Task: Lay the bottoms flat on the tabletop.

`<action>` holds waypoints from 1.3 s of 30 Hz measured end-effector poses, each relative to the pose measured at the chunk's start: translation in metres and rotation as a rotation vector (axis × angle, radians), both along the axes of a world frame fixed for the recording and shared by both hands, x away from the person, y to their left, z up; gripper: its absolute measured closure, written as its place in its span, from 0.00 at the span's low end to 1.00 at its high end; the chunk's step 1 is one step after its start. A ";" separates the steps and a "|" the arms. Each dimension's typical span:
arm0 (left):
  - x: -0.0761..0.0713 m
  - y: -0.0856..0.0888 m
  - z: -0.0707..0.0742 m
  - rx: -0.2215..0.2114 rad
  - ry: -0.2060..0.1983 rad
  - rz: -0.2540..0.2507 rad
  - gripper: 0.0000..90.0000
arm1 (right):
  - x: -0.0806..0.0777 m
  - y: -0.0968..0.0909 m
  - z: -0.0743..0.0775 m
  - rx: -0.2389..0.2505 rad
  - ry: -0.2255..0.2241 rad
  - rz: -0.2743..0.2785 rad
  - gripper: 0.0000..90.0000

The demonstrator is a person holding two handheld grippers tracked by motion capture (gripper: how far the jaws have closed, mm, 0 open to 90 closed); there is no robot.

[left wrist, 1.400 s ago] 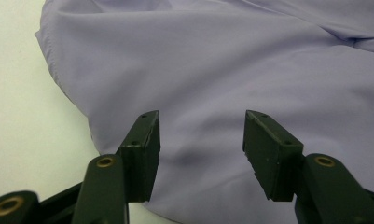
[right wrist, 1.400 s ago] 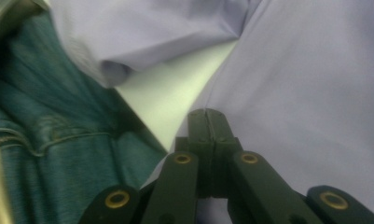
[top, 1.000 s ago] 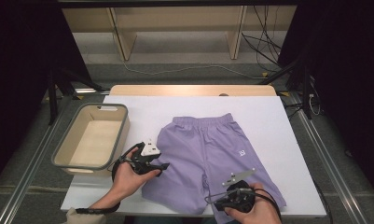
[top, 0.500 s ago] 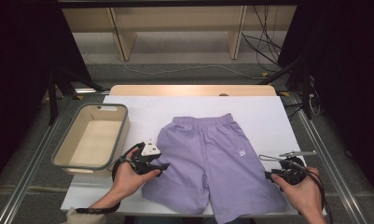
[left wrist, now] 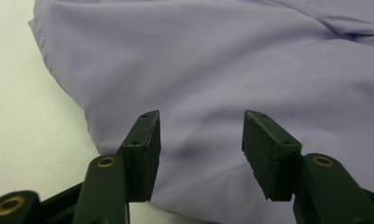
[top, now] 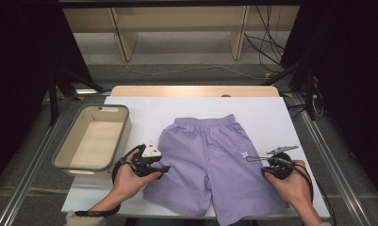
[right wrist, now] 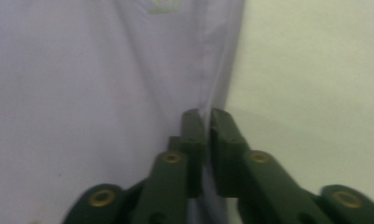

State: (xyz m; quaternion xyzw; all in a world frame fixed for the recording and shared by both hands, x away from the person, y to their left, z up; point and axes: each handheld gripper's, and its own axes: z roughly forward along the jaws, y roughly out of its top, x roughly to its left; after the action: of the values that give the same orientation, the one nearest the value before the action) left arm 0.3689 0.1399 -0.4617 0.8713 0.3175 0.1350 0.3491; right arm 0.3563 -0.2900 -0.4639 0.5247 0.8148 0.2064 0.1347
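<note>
While the right gripper (right wrist: 208, 116) has just been closing, its jaws now stand pressed together on the side seam of the purple shorts (top: 215, 165), pinching a thin fold of cloth right at the edge. A second ago this gripper sat lower on the shorts, over the near hem of the same leg; it has since slid outward to the outer edge, level with the small white logo (top: 243, 154). That suggests the grip needed for a fold or a lift is now made on this side.

The left gripper (left wrist: 198, 135) has not shifted — its jaws stand spread, hovering over the opposite leg of the shorts with cloth below them but nothing pinched. In the high view it sits at the shorts' left edge (top: 151, 162).

The shorts lie flat on the white table (top: 144, 110), waistband away from the person. Left of the shorts stands a beige bin (top: 123, 136) — probably where they go once folded. The left side likely needs its own grip next.
</note>
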 end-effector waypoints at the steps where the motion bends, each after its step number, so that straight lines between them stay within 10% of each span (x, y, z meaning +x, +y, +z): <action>1: -0.001 0.001 0.000 0.002 0.001 -0.001 0.53 | 0.000 0.002 0.001 -0.012 0.004 0.006 1.00; 15: -0.014 0.015 -0.004 0.041 0.060 -0.010 0.57 | 0.005 -0.011 0.004 -0.028 -0.012 -0.066 1.00; 19: -0.018 0.019 -0.004 0.045 0.076 -0.009 0.59 | 0.001 -0.001 0.014 -0.044 -0.077 -0.063 0.89; 27: -0.029 0.026 -0.003 0.047 0.097 -0.021 0.64 | -0.016 0.059 0.028 0.133 -0.094 0.159 0.87; 39: -0.036 0.026 -0.016 0.081 0.177 -0.048 0.67 | -0.041 0.130 0.019 0.199 0.004 0.407 0.78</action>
State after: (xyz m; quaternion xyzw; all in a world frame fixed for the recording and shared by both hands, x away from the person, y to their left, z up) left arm 0.3330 0.1659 -0.4772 0.9005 0.3205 0.0620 0.2874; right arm 0.3157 -0.1601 -0.4445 0.3606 0.8798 0.3075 0.0365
